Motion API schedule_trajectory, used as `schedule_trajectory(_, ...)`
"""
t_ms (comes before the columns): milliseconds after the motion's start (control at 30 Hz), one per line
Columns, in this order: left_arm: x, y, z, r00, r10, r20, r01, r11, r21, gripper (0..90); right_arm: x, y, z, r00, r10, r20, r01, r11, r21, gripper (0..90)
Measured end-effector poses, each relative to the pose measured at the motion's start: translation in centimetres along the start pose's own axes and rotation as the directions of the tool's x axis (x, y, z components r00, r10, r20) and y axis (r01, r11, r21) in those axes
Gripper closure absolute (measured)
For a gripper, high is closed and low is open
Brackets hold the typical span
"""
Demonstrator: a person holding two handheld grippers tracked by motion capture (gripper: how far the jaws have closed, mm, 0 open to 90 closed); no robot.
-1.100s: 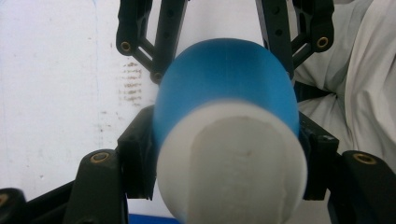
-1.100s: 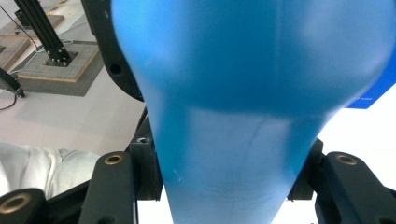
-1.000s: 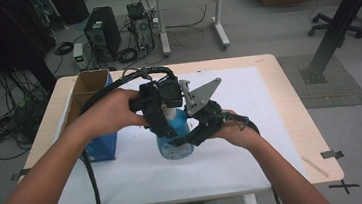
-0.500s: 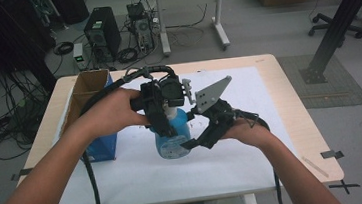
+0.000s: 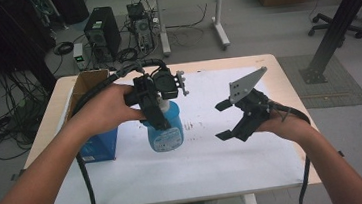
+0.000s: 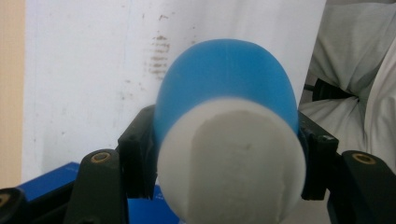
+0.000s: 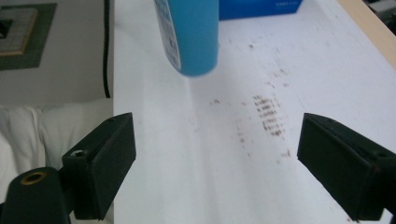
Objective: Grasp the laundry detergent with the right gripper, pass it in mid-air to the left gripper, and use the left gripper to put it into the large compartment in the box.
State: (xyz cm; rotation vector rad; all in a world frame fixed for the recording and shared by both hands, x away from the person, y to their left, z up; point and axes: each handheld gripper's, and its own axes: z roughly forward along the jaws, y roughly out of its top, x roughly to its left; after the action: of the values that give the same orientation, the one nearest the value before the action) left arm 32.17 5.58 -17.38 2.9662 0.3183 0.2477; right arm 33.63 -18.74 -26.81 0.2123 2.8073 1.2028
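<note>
Left tongs point(image 5: 152, 116) clamp blue bottle point(image 5: 166, 132); right tongs point(image 5: 225, 120) gape.

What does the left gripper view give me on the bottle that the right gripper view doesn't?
Left gripper view: the blue bottle's white top, close up, clamped between the left gripper's fingers.

Right gripper view: the bottle's lower body and label farther off, and the right gripper's fingers standing wide apart with nothing between them; they have just been opening.

Shared: the bottle, the white table cover with its brown marks, a blue box and white cloth at the table edge.
</note>
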Motion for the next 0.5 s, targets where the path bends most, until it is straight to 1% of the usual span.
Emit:
schedule_trajectory(33,0.1,0.0,-0.1,0.9999,-0.014,-0.002,0.014,0.9999,0.002,37.8,0.0,-0.1,-0.3,1.0,0.002,0.005,-0.002,1.0,0.008,10.9)
schedule_trajectory(133,0.3,-0.1,-0.4,0.9992,-0.038,-0.007,0.038,0.9993,0.005,37.9,-0.1,-0.4,-1.4,0.9996,0.006,0.028,-0.007,0.999,0.047,10.0)
schedule_trajectory(267,0.6,0.0,-0.8,0.9964,-0.082,-0.023,0.082,0.9965,0.015,37.8,-0.1,-0.7,-2.4,0.9985,0.003,0.054,-0.009,0.995,0.102,8.9)
schedule_trajectory(333,0.8,0.1,-1.2,0.9928,-0.115,-0.034,0.115,0.9933,0.01,37.8,-0.2,-0.8,-2.9,0.9975,0.002,0.071,-0.011,0.992,0.124,8.6)
schedule_trajectory(400,0.9,0.1,-1.7,0.9905,-0.13,-0.044,0.131,0.9912,0.016,37.8,-0.2,-0.9,-3.3,0.9966,-0.004,0.082,-0.008,0.989,0.147,8.1)
schedule_trajectory(500,1.4,0.1,-2.3,0.9803,-0.191,-0.05,0.192,0.9812,0.018,37.8,-0.2,-1.0,-3.8,0.9959,-0.007,0.09,-0.008,0.986,0.167,7.9)
